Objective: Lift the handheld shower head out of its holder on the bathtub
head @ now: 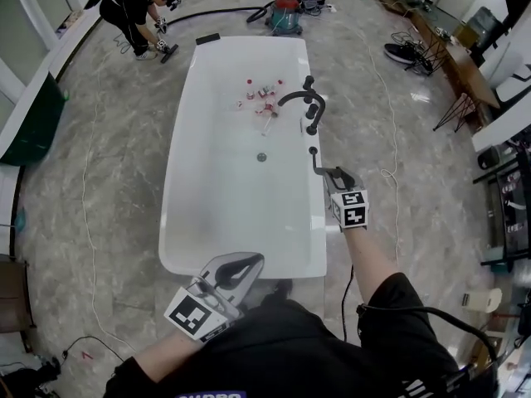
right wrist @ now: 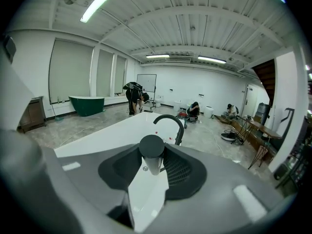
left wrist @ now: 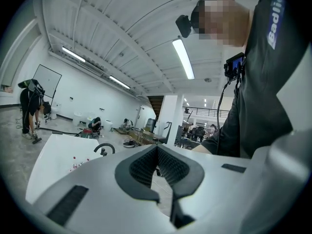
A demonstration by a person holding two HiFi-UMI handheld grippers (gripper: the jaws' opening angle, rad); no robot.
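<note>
This is a big open hall used as a working studio rather than a home bathroom: a white freestanding bathtub (head: 177, 172) stands alone in the middle of a wide marble-patterned floor (head: 108, 181), and a green bathtub (right wrist: 87, 104) sits by the window wall. Overhead runs a white ribbed ceiling with tube lights (right wrist: 99, 3). A whiteboard (right wrist: 146, 83), desks (head: 452, 52) along one side, loose cables (head: 87, 247), a canister vacuum (head: 284, 15) and people (head: 133, 15) crouching at work fill the rest.
</note>
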